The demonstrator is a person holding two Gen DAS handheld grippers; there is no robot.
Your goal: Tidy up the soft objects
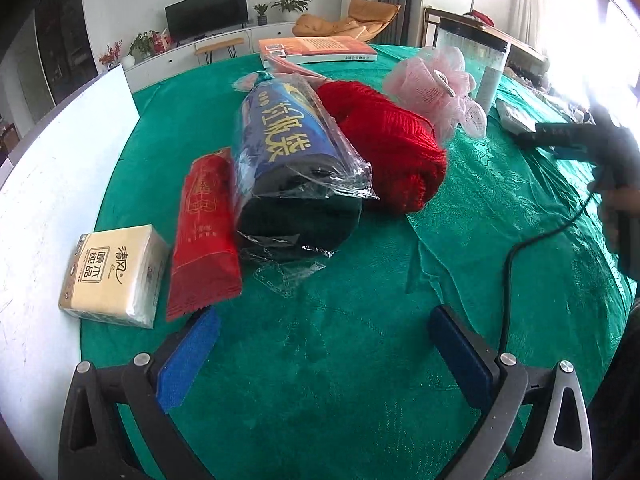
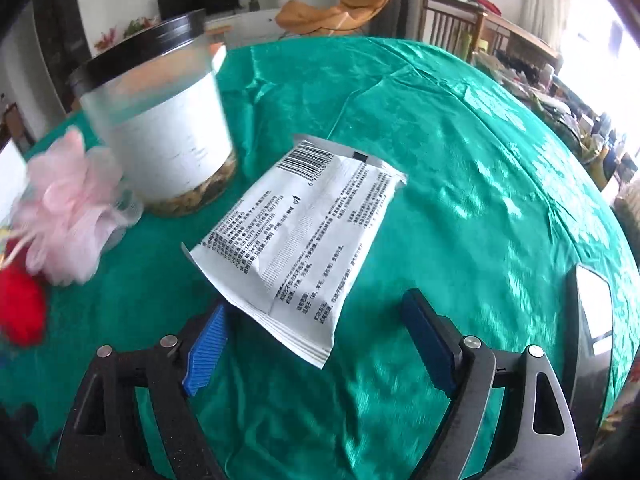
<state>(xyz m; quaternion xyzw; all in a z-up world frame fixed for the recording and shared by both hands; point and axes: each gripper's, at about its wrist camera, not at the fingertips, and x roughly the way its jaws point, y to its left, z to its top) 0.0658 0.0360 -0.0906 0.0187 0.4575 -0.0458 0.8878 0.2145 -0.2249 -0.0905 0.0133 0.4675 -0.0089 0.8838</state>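
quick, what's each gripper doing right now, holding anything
Left gripper: open, holding nothing, only green tablecloth between its fingers.
Right gripper: open, holding nothing; the white packet's near corner lies between its fingers, untouched.

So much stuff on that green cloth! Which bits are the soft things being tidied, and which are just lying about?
Soft things, part of the job:
red yarn
pink bath puff
tissue pack
red packet
blue bag roll
white pouch, probably

Just lying about:
book
plastic jar
television
orange chair
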